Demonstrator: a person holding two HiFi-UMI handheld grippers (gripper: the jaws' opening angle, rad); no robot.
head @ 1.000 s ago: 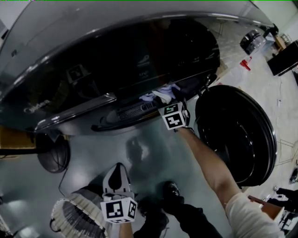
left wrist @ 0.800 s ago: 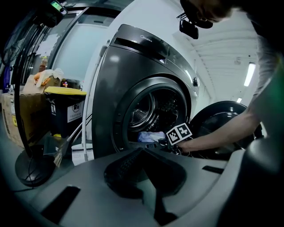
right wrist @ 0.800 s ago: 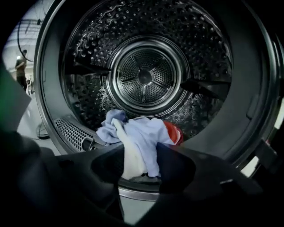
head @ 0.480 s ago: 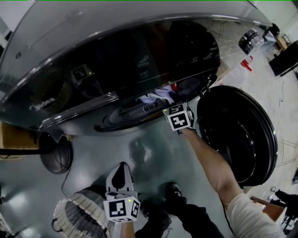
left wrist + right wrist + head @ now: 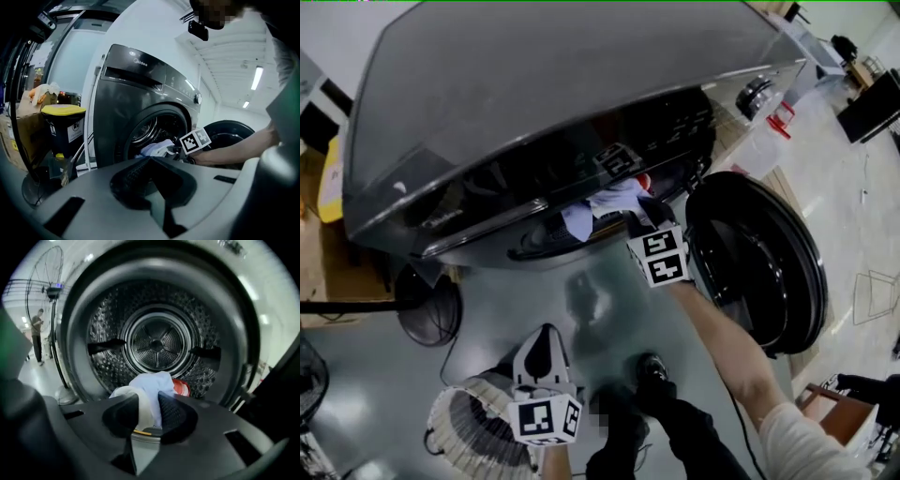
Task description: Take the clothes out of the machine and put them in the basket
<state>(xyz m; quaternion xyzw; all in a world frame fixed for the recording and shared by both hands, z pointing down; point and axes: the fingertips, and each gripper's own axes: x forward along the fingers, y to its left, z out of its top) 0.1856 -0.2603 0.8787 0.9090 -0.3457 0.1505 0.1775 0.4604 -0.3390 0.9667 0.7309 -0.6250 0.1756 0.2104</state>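
The dark grey washing machine [image 5: 534, 122] stands with its round door [image 5: 759, 262] swung open to the right. At the drum mouth, my right gripper [image 5: 640, 216] has a light blue and white garment [image 5: 614, 199] between its jaws. In the right gripper view the jaws [image 5: 149, 404] are closing, and both pads press on that garment [image 5: 151, 383]. A red item [image 5: 182, 387] lies behind it in the steel drum [image 5: 159, 341]. My left gripper [image 5: 542, 336] hangs shut and empty over the white slatted basket [image 5: 464, 433] at the lower left.
A floor fan [image 5: 427, 314] stands left of the machine. A yellow-lidded bin [image 5: 63, 126] and cardboard boxes sit beside the machine in the left gripper view. The person's dark shoe [image 5: 649, 380] is on the glossy floor between basket and door.
My right gripper has shut on the pale garment and lifted it at the drum mouth. The left gripper has risen a little above the basket.
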